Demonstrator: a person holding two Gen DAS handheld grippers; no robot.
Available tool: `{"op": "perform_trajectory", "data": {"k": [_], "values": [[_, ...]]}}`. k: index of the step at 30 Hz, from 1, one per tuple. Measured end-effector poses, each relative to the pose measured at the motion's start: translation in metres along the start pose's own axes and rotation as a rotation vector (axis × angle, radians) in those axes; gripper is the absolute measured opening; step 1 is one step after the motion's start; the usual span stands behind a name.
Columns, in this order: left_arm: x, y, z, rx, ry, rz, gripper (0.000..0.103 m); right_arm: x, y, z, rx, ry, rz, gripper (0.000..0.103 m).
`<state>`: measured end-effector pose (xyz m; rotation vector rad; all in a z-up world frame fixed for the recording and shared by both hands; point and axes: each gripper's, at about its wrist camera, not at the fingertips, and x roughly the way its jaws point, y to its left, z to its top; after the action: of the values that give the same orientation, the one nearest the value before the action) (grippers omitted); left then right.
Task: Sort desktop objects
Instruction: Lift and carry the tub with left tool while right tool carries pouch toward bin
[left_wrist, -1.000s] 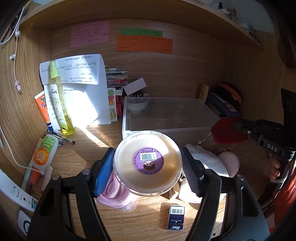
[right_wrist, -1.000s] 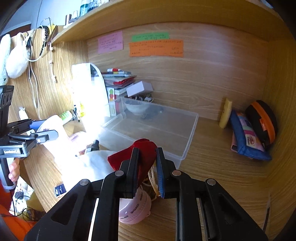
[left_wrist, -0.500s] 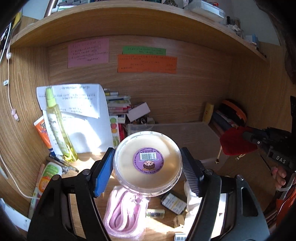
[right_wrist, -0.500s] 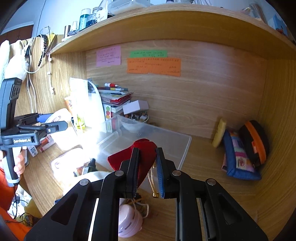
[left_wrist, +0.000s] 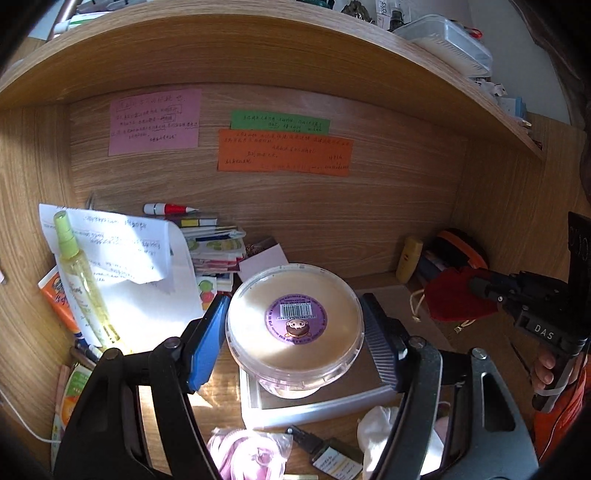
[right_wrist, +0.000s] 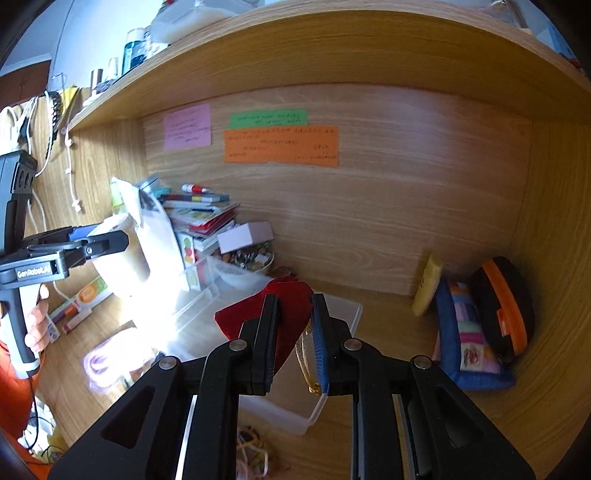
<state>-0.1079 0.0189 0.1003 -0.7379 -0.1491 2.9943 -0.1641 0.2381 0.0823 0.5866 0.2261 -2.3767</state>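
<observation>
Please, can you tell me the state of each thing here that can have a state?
Left tongs: shut on round tub.
Round tub: lidded, held in the air.
Right tongs: shut on red pouch.
Red pouch: held in the air.
Clear plastic bin: open, no lid.

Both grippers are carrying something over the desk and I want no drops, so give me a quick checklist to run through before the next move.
1. Left gripper clamped on the round tub: ok, both pads press its sides.
2. Right gripper shut on the red pouch: ok.
3. Pouch's gold cord clear of snags: cannot tell, it dangles beside the finger.
4. Clear plastic bin has free floor space: ok, though a bowl fills its far corner.
5. Tub lid sealed: cannot tell.
6. Grippers apart from each other: ok.
</observation>
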Motion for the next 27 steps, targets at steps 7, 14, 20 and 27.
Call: {"op": "perform_trajectory", "data": {"k": [7,14,20,27], "values": [[0.024,0.003,0.012,-0.015,0.026,-0.025,0.07,0.019,0.001,0.019,-0.007,0.001,0.01,0.016],[0.054,0.002,0.007,-0.022,0.089,-0.042,0.07,0.059,0.013,0.012,-0.018,0.076,0.036,0.016],[0.078,0.001,-0.002,-0.017,0.145,-0.035,0.07,0.084,0.014,-0.002,-0.01,0.141,0.048,0.017],[0.103,-0.004,-0.015,0.014,0.209,-0.036,0.07,0.104,0.006,-0.013,0.009,0.2,0.072,0.018]]}}
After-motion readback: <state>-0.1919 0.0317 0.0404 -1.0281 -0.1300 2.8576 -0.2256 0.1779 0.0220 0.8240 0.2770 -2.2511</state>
